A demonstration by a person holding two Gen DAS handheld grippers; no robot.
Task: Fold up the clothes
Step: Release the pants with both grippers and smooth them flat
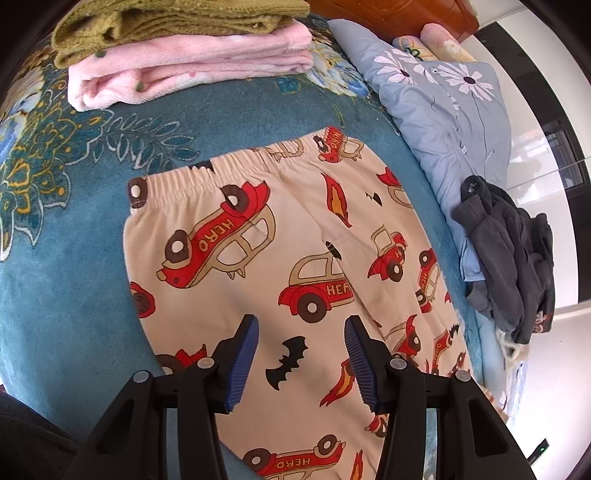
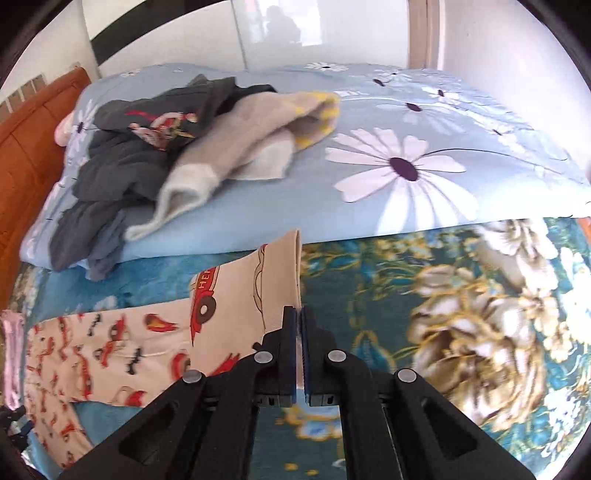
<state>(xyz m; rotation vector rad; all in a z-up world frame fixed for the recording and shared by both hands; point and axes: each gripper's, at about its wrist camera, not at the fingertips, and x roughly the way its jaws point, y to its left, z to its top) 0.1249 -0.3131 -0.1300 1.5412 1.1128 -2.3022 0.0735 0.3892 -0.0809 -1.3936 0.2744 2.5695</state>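
While two pieces already sit folded in a stack at the far edge of the bed (image 1: pixel 74 295) — an olive knit (image 1: pixel 177 22) on top of a pink fleece (image 1: pixel 192 70) — the car-print pants (image 1: pixel 280 236) are only mid-fold. They lie spread on the teal blanket, waistband toward the stack, legs running toward the cameras.

Left claw (image 1: pixel 301 328): wide open, holding nothing, hovering over the pants at about thigh level. Can't tell whether it touches the fabric.

Right claw (image 2: pixel 298 314): closed down to a thin slit, pinching the hem of one pant leg (image 2: pixel 280 273); that end is lifted off the blanket and stands up ahead of the fingers.

Judgement: pants fold has started but no finished crease shows yet. Probably the leg end gets carried up toward the waistband next, with the left claw pinning or grabbing mid-length.

Left to do: a crumpled dark grey garment (image 2: pixel 122 158) and a grey-yellow one (image 2: pixel 236 147) sit unfolded on the daisy-print duvet (image 2: pixel 443 147). Roughly halfway through the pile.
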